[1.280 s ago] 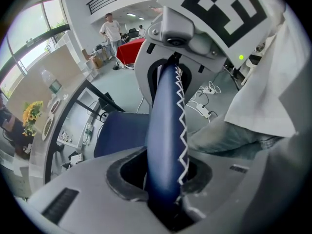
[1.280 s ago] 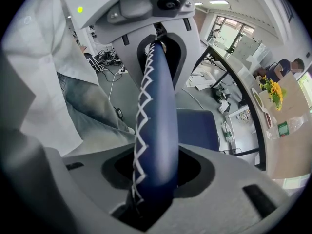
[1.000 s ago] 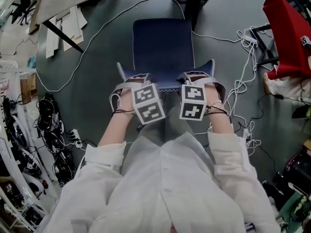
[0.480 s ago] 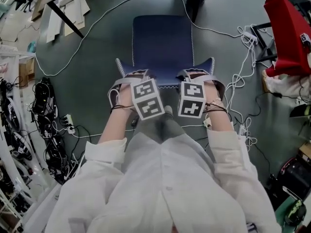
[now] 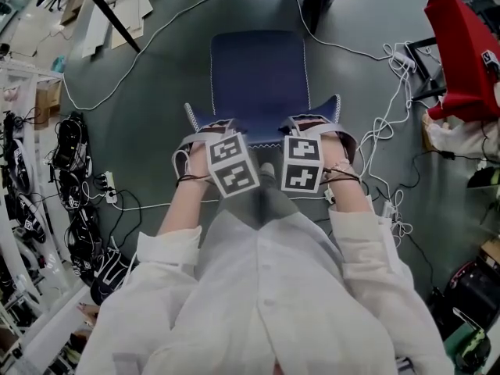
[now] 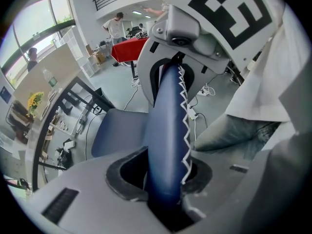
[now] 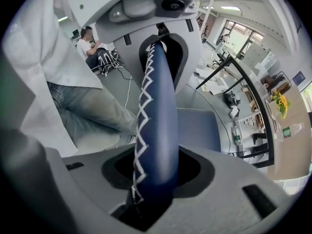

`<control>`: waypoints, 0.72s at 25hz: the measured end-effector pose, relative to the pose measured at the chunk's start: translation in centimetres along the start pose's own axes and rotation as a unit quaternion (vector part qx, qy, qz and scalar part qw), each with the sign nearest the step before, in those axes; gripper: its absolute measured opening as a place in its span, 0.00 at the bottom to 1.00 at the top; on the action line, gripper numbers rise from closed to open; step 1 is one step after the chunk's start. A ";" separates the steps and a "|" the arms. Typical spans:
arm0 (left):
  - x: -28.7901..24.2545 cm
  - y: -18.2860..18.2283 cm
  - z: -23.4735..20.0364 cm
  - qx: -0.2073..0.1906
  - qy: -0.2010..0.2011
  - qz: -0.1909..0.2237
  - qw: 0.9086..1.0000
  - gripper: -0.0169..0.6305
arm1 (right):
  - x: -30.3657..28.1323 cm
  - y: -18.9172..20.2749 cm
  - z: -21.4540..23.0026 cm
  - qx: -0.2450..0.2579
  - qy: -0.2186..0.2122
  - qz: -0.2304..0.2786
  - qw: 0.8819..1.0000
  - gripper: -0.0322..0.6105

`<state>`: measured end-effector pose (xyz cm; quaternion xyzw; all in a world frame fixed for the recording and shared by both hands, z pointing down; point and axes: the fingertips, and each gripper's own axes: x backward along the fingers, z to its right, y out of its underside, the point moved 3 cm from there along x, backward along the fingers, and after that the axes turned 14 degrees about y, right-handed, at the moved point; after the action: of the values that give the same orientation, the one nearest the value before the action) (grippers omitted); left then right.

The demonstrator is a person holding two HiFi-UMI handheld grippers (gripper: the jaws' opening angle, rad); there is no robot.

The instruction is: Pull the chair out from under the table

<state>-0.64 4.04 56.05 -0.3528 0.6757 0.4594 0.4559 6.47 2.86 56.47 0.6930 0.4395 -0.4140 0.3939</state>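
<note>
The chair (image 5: 258, 73) has a dark blue seat and a blue backrest (image 5: 264, 128) edged with white zigzag stitching. It stands on the grey floor right in front of me. My left gripper (image 5: 212, 126) is shut on the left part of the backrest's top edge, and my right gripper (image 5: 312, 122) is shut on the right part. In the left gripper view the backrest (image 6: 168, 145) runs between the jaws, with the seat (image 6: 117, 130) beyond. The right gripper view shows the same padded edge (image 7: 158, 130) clamped, next to the seat (image 7: 200, 128).
A black table leg (image 5: 115, 12) slants at the top left, with the table itself almost out of frame. White cables (image 5: 156, 45) loop over the floor around the chair. A red-draped stand (image 5: 465, 53) is at the right, and tangled cords and a power strip (image 5: 101, 184) lie left.
Both grippers and the chair have come back toward me together, away from the table. The tabletop and its leg have slid toward the top-left corner of the head view.
</note>
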 end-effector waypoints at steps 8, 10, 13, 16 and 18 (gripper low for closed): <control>-0.3 0.4 3.2 0.008 0.002 0.000 1.000 0.22 | 1.2 -0.4 -3.0 -0.001 0.010 0.002 1.000 0.27; -0.4 0.7 4.0 0.008 0.005 0.000 1.000 0.22 | 1.5 -0.7 -3.9 -0.001 0.007 0.002 1.000 0.27; -0.3 1.4 4.9 0.006 0.007 -0.001 1.000 0.22 | 1.7 -1.3 -4.8 -0.002 0.005 0.001 1.000 0.27; -0.3 2.0 5.8 0.003 0.009 -0.001 1.000 0.22 | 1.9 -1.9 -5.6 -0.005 0.004 -0.002 1.000 0.27; -0.2 2.4 6.4 0.000 0.011 -0.003 1.000 0.22 | 2.1 -2.3 -6.2 -0.010 0.003 -0.002 1.000 0.27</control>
<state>-0.81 10.88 55.94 -0.3599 0.6800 0.4538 0.4497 6.30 9.84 56.27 0.6896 0.4462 -0.4082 0.3984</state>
